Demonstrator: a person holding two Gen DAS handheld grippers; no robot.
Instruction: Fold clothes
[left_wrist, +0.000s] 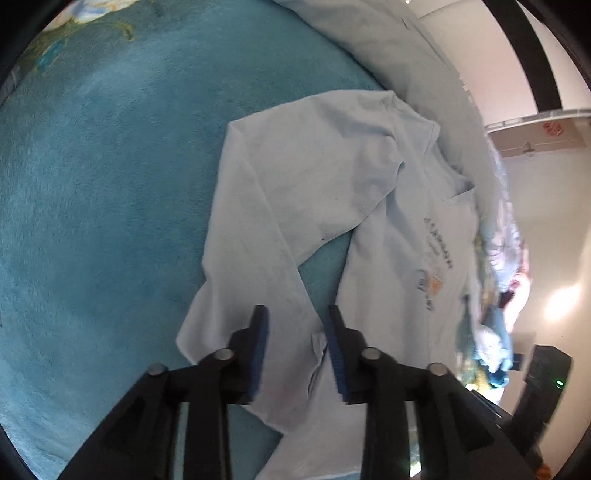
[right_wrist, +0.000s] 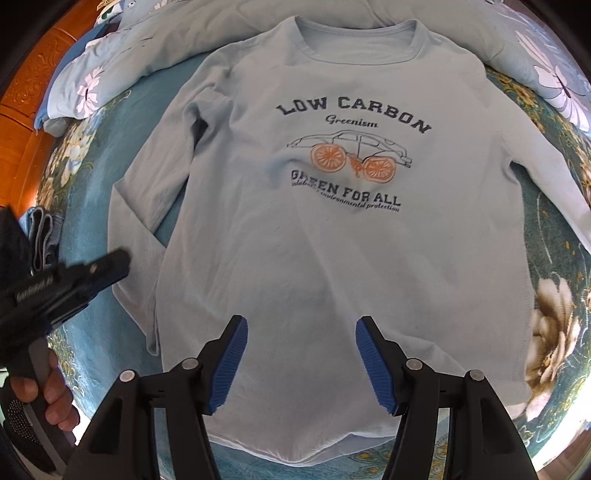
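A pale blue long-sleeved shirt (right_wrist: 306, 236) with a "LOW CARBON" car print lies flat, front up, on a teal blanket (right_wrist: 92, 206). My right gripper (right_wrist: 300, 323) is open and empty, hovering over the shirt's lower middle near the hem. My left gripper (left_wrist: 295, 312) is open and empty above the cuff end of the shirt's left sleeve (left_wrist: 258, 221); it also shows at the left of the right wrist view (right_wrist: 110, 264). The right sleeve (right_wrist: 546, 177) runs off toward the frame edge.
A floral quilt (right_wrist: 110, 62) is bunched along the head of the bed. A folded blue garment (right_wrist: 42, 236) lies at the bed's left edge. A wooden headboard (right_wrist: 29, 92) stands far left. A wall and a dark device (left_wrist: 543, 384) lie beyond the bed.
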